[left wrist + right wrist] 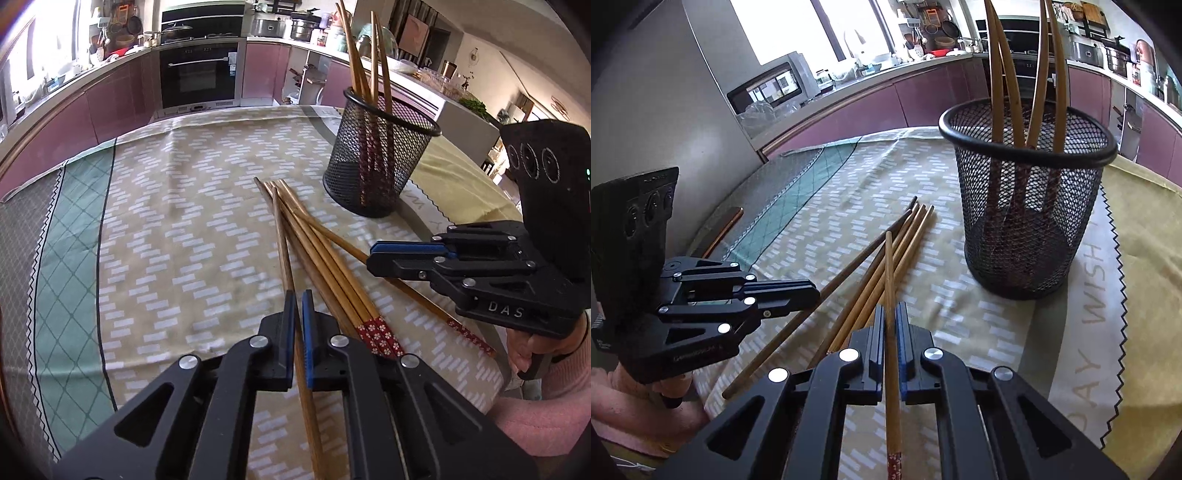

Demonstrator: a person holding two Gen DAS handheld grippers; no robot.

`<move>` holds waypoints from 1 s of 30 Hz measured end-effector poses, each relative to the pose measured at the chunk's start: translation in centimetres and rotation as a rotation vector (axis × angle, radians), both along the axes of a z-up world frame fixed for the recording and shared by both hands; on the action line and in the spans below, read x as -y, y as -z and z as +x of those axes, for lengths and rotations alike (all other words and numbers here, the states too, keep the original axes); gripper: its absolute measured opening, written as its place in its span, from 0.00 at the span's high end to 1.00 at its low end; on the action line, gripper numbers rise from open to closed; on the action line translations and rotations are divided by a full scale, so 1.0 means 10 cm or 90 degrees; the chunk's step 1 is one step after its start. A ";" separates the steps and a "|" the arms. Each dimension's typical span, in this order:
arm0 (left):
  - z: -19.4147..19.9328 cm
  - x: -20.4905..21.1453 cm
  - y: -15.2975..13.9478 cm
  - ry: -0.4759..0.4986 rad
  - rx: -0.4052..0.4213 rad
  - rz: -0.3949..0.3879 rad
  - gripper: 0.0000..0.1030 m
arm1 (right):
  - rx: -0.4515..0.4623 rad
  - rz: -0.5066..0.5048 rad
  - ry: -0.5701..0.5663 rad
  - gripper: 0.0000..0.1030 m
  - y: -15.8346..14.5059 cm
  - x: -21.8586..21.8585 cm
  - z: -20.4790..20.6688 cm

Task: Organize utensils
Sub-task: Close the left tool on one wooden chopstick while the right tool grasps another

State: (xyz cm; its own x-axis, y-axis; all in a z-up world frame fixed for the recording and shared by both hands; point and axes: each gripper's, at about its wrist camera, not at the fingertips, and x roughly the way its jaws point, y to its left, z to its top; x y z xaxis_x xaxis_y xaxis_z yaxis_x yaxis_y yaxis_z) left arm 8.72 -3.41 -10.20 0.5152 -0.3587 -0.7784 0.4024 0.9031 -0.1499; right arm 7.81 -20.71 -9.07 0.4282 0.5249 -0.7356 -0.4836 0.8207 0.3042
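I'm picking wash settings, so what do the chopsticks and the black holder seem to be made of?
The chopsticks look like bamboo or wood: tan, matte, faint lengthwise grain, with red flower-patterned handle ends, painted or wrapped. The black holder looks like metal wire mesh with a smooth rolled rim and a dark coating; you can see the chopsticks inside it through the mesh.

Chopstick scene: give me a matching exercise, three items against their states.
1. black wire-mesh cup
2. left tool
3. loose bamboo chopsticks with red flowered ends

a. lying on the patterned tablecloth
b. standing upright, chopsticks inside
c. shut on one chopstick

Pairs: 1-b, 2-c, 3-a
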 end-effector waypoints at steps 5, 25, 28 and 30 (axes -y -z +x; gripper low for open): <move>0.02 -0.01 -0.02 0.004 0.005 -0.003 0.87 | 0.000 -0.012 0.001 0.95 0.02 -0.04 0.01; 0.27 0.04 0.07 -0.024 0.002 0.028 0.92 | 0.012 -0.016 0.002 0.94 -0.01 -0.03 -0.03; 0.23 0.01 0.01 -0.021 0.007 0.016 0.92 | 0.027 -0.003 0.005 0.94 -0.09 0.04 -0.06; 0.19 -0.01 -0.05 -0.015 0.012 0.002 0.92 | 0.040 0.006 0.007 0.94 -0.15 0.08 -0.09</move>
State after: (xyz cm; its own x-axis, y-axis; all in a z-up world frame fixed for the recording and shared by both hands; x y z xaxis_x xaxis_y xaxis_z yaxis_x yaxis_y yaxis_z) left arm 10.67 -3.31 -9.70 0.5383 -0.3448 -0.7690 0.3844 0.9125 -0.1400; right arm 6.94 -21.55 -7.54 0.4785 0.5267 -0.7026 -0.4930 0.8233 0.2815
